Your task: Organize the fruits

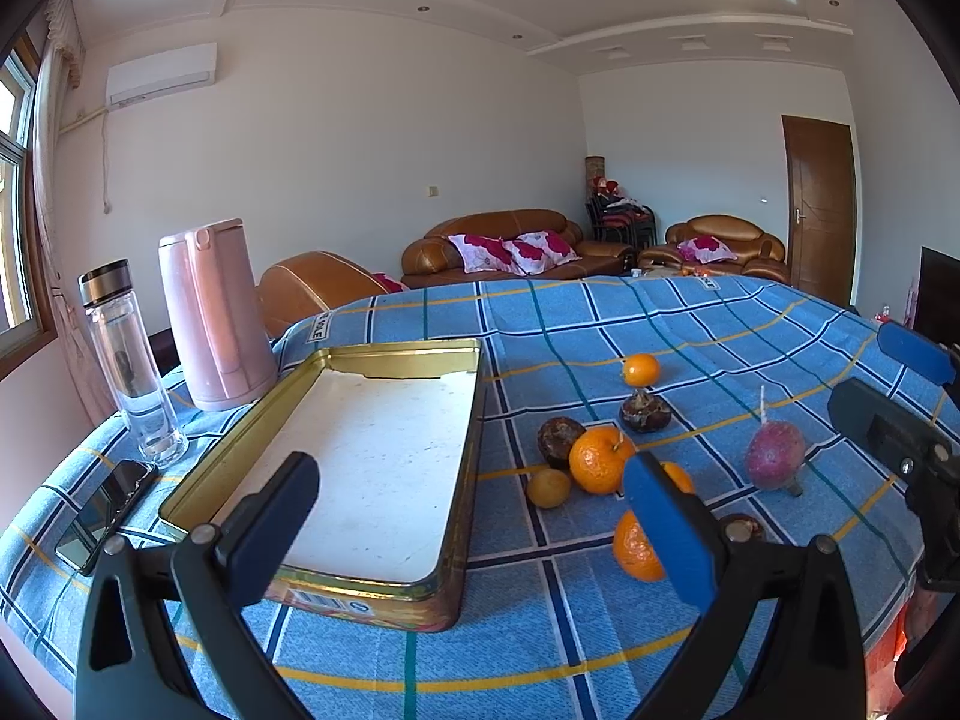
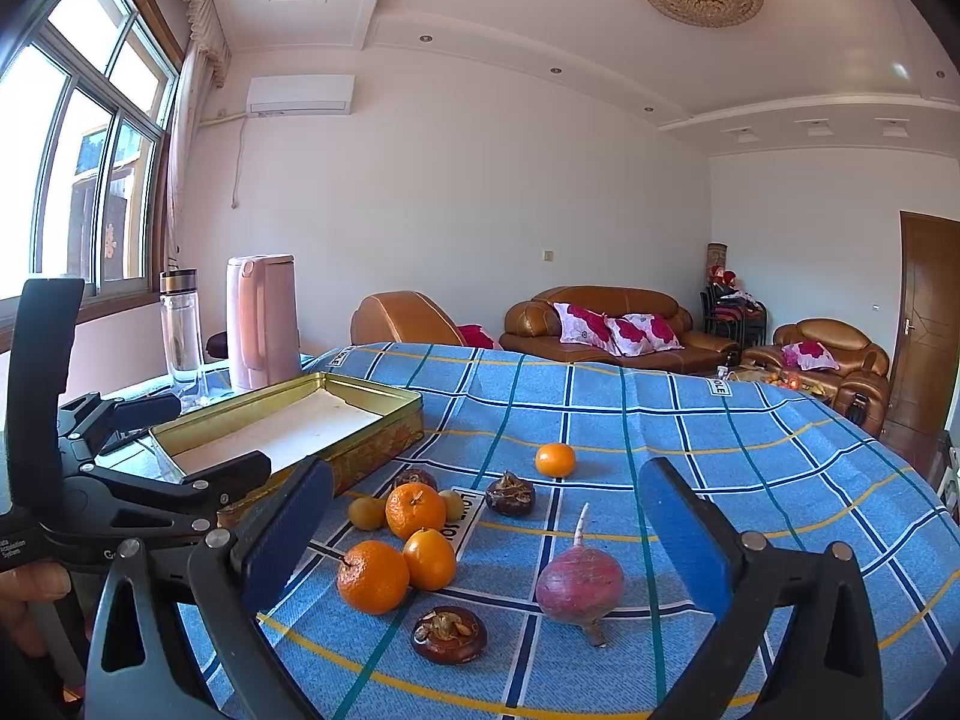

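At frame left, the tin (image 1: 384, 456) sits on the blue checked worktop (image 1: 600, 324), the left tool (image 1: 468, 516) spread wide and holding nothing. Oranges (image 2: 414, 510) and a red fruit (image 2: 579, 585) cluster at centre, between the right tool's (image 2: 486, 522) parted, unloaded jaws.

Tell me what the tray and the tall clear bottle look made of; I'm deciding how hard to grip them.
The tray looks like thin metal tin: shiny gold rim, printed sides, dull white floor. The bottle looks like clear glass or hard plastic, see-through, with a brushed metal cap; which one, I cannot tell.
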`<state>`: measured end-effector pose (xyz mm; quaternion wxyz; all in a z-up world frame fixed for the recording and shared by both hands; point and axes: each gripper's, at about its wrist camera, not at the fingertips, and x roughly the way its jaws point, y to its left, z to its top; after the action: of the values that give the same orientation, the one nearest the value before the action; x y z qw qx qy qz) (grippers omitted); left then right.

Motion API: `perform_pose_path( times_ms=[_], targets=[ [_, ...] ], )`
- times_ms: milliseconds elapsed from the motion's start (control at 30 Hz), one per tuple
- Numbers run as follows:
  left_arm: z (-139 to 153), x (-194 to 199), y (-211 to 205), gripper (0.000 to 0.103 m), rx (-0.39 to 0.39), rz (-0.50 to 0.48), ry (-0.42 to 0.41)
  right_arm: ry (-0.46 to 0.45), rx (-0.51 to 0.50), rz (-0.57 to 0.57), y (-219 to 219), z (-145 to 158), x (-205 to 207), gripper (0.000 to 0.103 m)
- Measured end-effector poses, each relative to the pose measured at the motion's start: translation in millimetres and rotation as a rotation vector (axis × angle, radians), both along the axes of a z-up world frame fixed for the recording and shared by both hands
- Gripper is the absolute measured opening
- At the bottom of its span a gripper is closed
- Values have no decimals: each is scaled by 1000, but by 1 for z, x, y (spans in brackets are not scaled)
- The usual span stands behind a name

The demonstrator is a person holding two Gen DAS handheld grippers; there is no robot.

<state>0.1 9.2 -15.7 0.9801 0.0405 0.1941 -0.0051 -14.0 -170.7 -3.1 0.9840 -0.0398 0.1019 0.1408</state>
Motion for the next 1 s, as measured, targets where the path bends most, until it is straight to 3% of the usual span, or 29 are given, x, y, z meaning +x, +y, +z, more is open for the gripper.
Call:
perform_pose_path(
  times_ms=[1000],
  targets=[
    [-4, -1, 2, 103, 3, 3, 9, 24, -6, 0, 0, -11, 2, 102]
  ],
)
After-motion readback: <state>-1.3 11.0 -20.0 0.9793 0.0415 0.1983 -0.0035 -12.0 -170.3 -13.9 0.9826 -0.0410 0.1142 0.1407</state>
